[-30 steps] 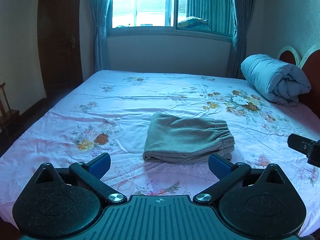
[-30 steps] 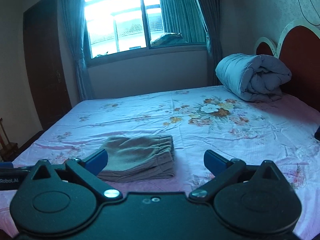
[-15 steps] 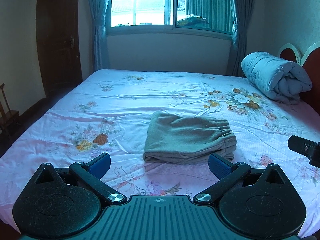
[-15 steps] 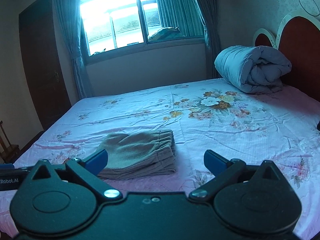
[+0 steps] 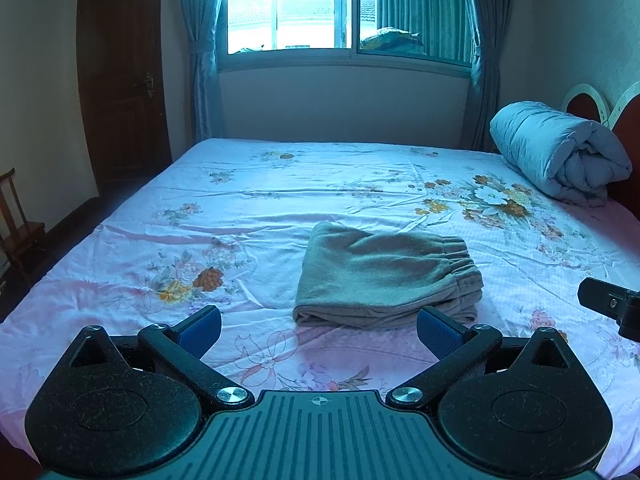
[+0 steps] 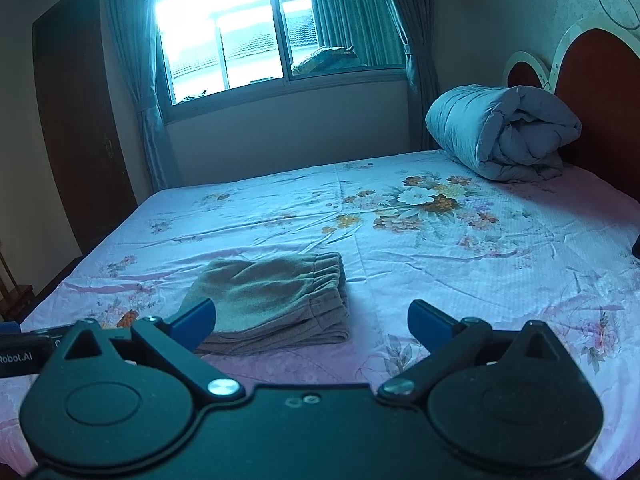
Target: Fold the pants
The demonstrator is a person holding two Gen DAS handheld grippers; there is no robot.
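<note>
The grey-brown pants (image 5: 386, 276) lie folded into a compact stack on the floral bed sheet (image 5: 260, 216), elastic waistband to the right. They also show in the right wrist view (image 6: 276, 296), left of centre. My left gripper (image 5: 319, 326) is open and empty, held back from the near edge of the stack. My right gripper (image 6: 312, 318) is open and empty, to the right of the pants and apart from them. Its tip shows at the right edge of the left wrist view (image 5: 608, 306).
A rolled light-blue duvet (image 5: 560, 154) lies at the red headboard (image 6: 596, 104) on the right. A window with curtains (image 5: 340, 12) is behind the bed. A dark door (image 5: 120, 80) and a wooden chair (image 5: 18, 224) stand at the left.
Both grippers have pulled back and tilted up slightly, so the pants sit lower in both views. The pants have not moved. Both grippers stay open.
</note>
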